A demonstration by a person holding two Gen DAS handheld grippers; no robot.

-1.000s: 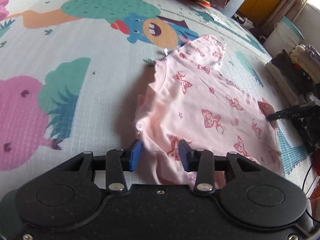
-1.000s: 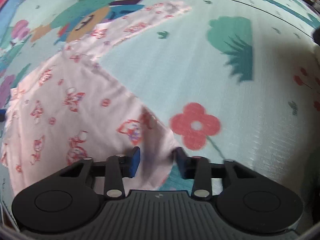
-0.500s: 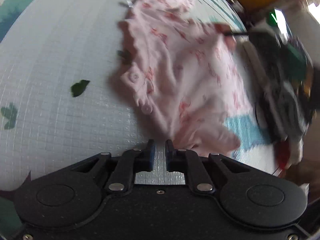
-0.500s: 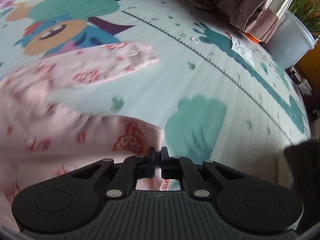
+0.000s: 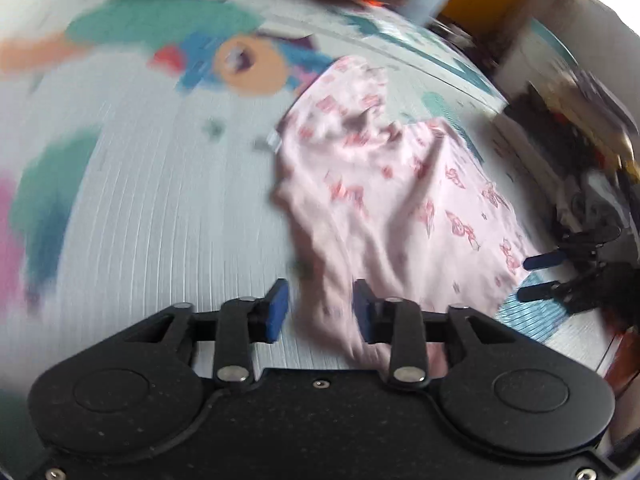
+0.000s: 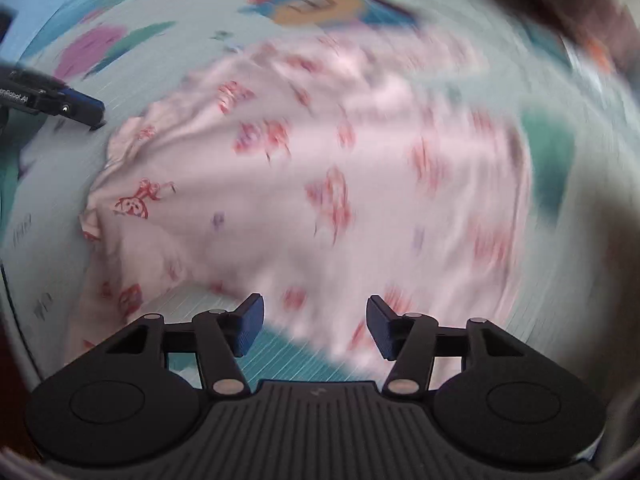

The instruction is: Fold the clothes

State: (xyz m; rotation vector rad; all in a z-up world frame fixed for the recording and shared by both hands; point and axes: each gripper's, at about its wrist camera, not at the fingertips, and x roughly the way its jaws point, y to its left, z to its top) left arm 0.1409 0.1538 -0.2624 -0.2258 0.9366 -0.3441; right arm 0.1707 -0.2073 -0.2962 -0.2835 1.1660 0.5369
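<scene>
Both grippers have just been opening, and neither has hold of anything. Nearest in its own view, the left gripper (image 5: 320, 306) stands with its blue pads partly apart; a trailing fold of the pink garment (image 5: 400, 200) lies in the gap between them, but the pads do not press on it, so the cloth is loose. The right gripper (image 6: 315, 326) is likewise spread, somewhat wider, with the garment's near edge and a strip of mat showing between its fingers and nothing clamped. Beyond the jaws the garment, pale pink with red bow prints, lies rumpled on the play mat (image 5: 160, 220), bunched and creased rather than flat, with one part reaching away toward the cartoon figure printed farther up the mat. Each gripper shows in the other's view at the cloth's edge: the right one at the far right of the left view, the left one at the upper left of the right view, both just off the fabric. Farther back, blurred, are what look like a pale tub and stacked dark things by a wall. I judge that a fold or a shake-out has just been let go and the hands are between grasps. The next move calls for choosing fresh hold points, probably two edges or corners of the cloth, closing fully on a single layer each, and drawing the garment smooth before folding, since the present wrinkles would spoil a neat fold.
</scene>
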